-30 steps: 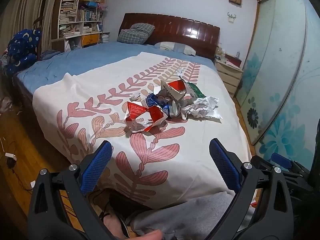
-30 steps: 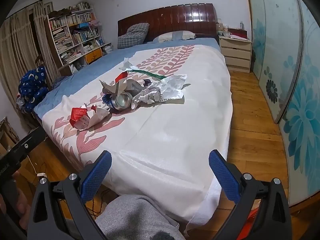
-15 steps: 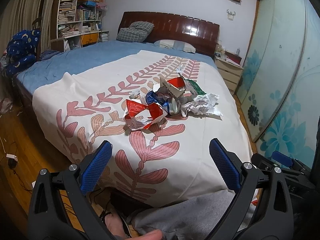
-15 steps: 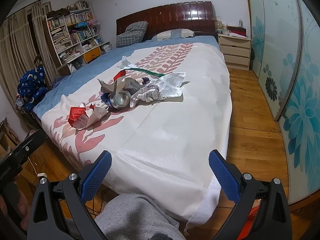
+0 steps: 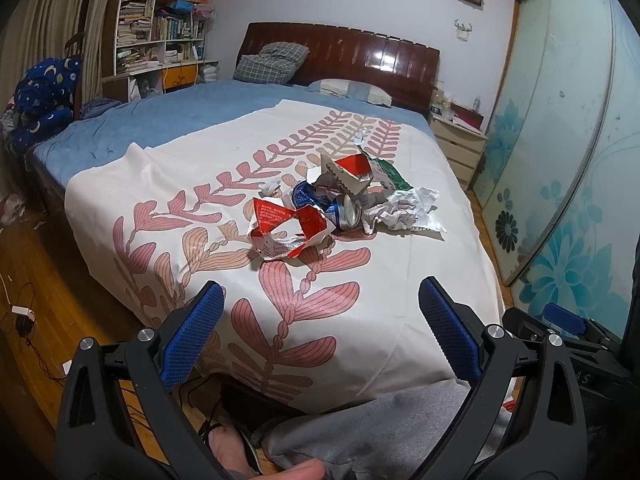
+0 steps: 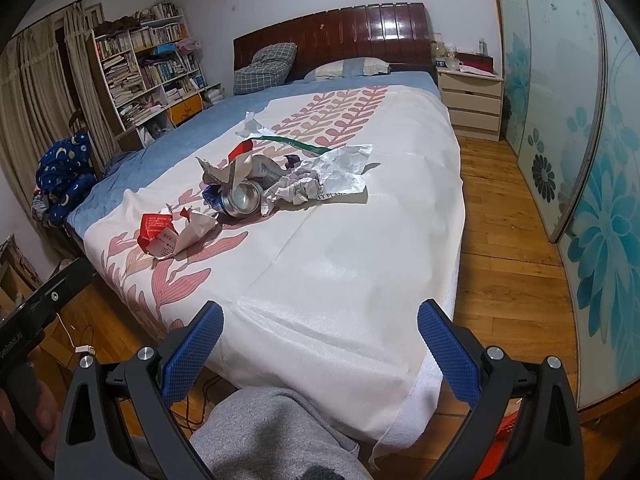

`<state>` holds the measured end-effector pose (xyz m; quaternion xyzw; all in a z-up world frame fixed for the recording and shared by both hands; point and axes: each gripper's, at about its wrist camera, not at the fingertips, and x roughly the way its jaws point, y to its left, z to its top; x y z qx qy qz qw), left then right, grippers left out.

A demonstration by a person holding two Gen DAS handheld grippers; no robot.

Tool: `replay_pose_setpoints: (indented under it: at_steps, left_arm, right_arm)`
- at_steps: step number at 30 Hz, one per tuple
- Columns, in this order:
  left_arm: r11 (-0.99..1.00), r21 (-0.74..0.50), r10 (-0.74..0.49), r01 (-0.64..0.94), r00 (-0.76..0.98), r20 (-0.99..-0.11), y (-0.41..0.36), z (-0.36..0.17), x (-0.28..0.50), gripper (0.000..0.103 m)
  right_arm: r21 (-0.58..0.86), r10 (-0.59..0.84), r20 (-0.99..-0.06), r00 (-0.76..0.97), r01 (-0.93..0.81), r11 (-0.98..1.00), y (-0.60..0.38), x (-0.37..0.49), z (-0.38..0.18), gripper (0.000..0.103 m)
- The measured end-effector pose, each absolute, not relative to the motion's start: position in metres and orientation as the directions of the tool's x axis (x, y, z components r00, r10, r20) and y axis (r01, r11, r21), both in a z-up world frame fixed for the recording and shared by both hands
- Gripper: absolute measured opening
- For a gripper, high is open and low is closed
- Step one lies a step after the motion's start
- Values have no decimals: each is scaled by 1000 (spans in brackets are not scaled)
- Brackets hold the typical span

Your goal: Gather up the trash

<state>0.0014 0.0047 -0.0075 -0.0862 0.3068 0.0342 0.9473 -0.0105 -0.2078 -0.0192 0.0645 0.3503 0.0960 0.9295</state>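
A heap of trash lies on the white leaf-patterned cloth spread over the bed. It holds a torn red and white carton, a crushed blue can, crumpled white paper, another torn red carton and a green wrapper. The right wrist view shows the same carton, can and paper. My left gripper is open and empty, short of the bed's foot edge. My right gripper is open and empty over the cloth's near corner.
A blue sheet, pillows and a dark headboard lie beyond. A nightstand and sliding glass doors stand on the right, a bookshelf on the left. The person's grey-trousered knee is below the grippers. Cables lie on the wood floor.
Both grippers have moved slightly closer to the bed, so the trash heap looks a little nearer. Both stay open and the trash has not moved.
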Motion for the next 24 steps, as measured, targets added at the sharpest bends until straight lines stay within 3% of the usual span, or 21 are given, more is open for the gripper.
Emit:
replay_pose_setpoints:
  at_steps: [24]
  left_arm:
    - [979, -156, 13, -130, 807, -591, 8, -10, 1, 97]
  right_arm:
    - [206, 229, -654, 721, -122, 971, -213, -9, -20, 96]
